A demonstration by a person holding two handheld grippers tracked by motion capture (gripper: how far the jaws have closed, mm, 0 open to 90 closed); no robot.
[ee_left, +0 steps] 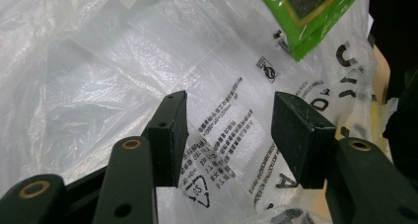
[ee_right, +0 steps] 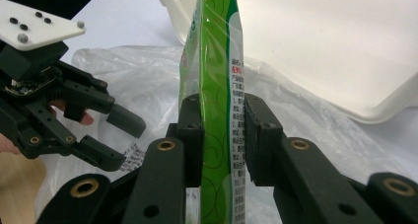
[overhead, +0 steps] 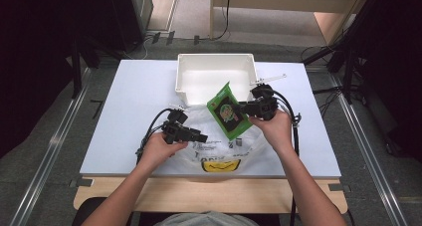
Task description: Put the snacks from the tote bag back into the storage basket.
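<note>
1. On the white rectangular table (overhead: 129, 111), a crumpled translucent plastic bag with black print and a yellow logo (overhead: 219, 146) lies flat near the front edge, just in front of an open white plastic bin (overhead: 215, 75).
2. Right gripper (overhead: 244, 108): its jaws are clamped on a flat green snack packet with a dark panel (overhead: 228, 111). In the right gripper view the green packet (ee_right: 212, 86) stands on edge between the two pads, both pressing its faces.
3. The packet is held above the far part of the bag, tilted, with its upper corner over the front wall of the bin.
4. Left gripper (overhead: 198, 136): its jaws stand apart with nothing gripped. In the left gripper view the pads hover over the printed bag (ee_left: 148, 61); whether they touch the film cannot be told.
5. The left gripper (ee_right: 116, 140) points towards the packet, near it and not touching.
</note>
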